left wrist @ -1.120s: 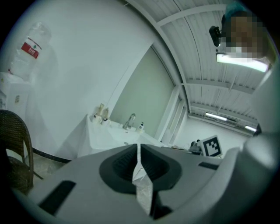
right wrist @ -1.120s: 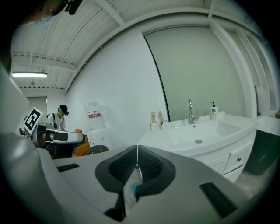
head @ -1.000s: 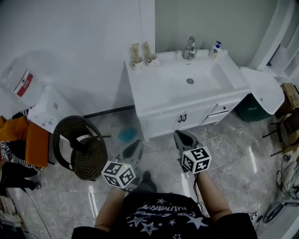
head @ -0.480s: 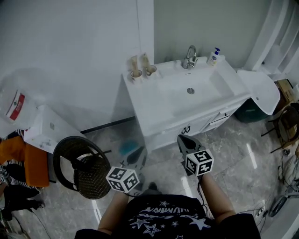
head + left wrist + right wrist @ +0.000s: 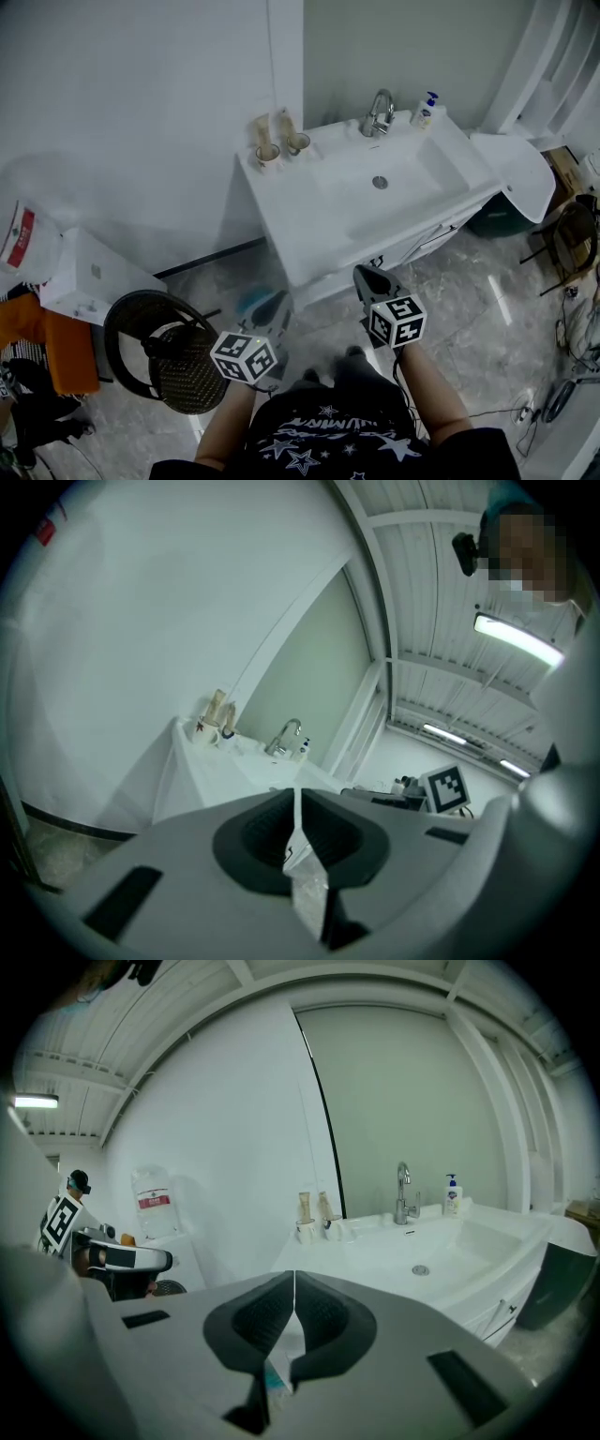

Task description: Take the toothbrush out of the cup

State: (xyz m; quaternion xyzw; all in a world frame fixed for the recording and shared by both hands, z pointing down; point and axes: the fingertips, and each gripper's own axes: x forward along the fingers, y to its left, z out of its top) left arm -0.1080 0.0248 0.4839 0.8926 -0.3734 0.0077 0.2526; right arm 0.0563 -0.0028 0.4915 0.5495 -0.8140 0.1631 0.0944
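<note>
Both tools, seen from the head view and from each tool's own view.

Your left tool (image 5: 277, 300) has its jaws pressed together along a thin seam (image 5: 296, 803), with nothing between them. Your right tool (image 5: 363, 274) is likewise closed and empty, its jaws meeting edge to edge (image 5: 293, 1288). Neither tool touches anything. Both hang over the marble floor (image 5: 469, 309), in front of the white desk (image 5: 309, 225) that carries the basin (image 5: 380, 183).

Two cups (image 5: 267, 153) stand side by side at the desk's back left corner, against the wall and well apart from both tools. Pale upright handles (image 5: 261, 129) stand in them. Which handle the task means cannot be told at this size.

A faucet (image 5: 378, 112) and a soap bottle (image 5: 426, 109) stand along the desk's back edge, right of the cups.
</note>
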